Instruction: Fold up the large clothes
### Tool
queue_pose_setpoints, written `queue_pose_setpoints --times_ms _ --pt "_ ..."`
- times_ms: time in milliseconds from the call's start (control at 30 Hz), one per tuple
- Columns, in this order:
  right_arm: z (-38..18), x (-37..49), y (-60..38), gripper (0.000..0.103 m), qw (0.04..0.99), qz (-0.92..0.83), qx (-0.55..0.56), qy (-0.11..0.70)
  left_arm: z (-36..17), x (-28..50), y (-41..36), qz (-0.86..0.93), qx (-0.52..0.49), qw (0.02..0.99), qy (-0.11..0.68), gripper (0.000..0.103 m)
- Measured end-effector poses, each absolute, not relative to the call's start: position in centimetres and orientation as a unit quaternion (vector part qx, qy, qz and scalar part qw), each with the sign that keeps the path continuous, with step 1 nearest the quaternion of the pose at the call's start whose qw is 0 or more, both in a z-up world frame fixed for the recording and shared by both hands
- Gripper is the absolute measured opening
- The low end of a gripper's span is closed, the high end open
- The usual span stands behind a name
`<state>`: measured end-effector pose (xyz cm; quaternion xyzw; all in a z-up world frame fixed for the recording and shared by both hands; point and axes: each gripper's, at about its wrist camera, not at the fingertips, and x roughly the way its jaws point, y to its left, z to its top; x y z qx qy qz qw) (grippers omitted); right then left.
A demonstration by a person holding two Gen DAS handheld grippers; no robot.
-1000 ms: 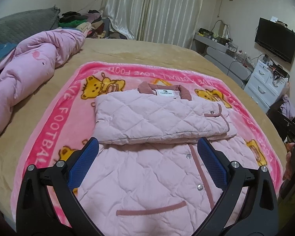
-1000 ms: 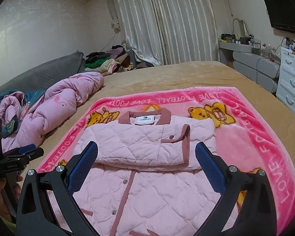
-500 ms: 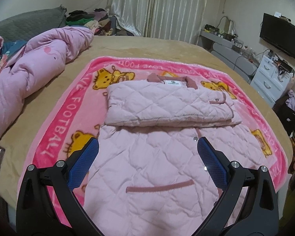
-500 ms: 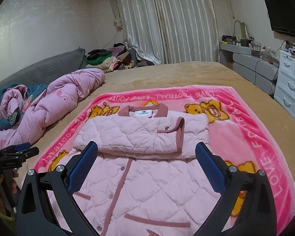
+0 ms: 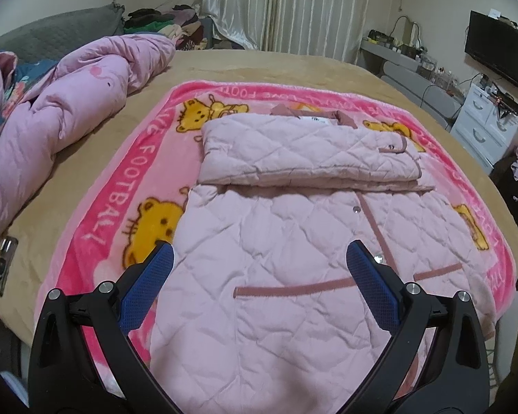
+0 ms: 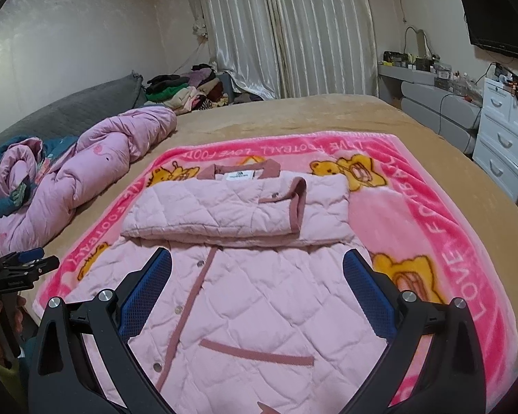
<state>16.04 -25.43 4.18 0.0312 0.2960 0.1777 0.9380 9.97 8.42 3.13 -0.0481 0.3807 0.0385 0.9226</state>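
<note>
Left wrist view: the left gripper [image 5: 259,258] hovers with jaws spread wide and empty over the jacket [image 5: 293,258], which lies on the blanket [image 5: 121,179] with its sleeves folded across the chest. It would do well to take the near hem corner squarely.

Right wrist view: the right gripper [image 6: 257,265] is likewise spread and empty above the hem; both corners should lift level toward the collar [image 6: 240,172].
</note>
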Motion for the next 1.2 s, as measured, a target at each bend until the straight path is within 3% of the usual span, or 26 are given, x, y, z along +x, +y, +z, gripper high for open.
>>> queue_pose_setpoints --times_ms 1200 --pt "-3.6 14.2 -28.5 0.099 0.908 0.155 0.012 0.389 -4.1 4.8 12.3 0.085 -0.063 0.883 0.457 0.094"
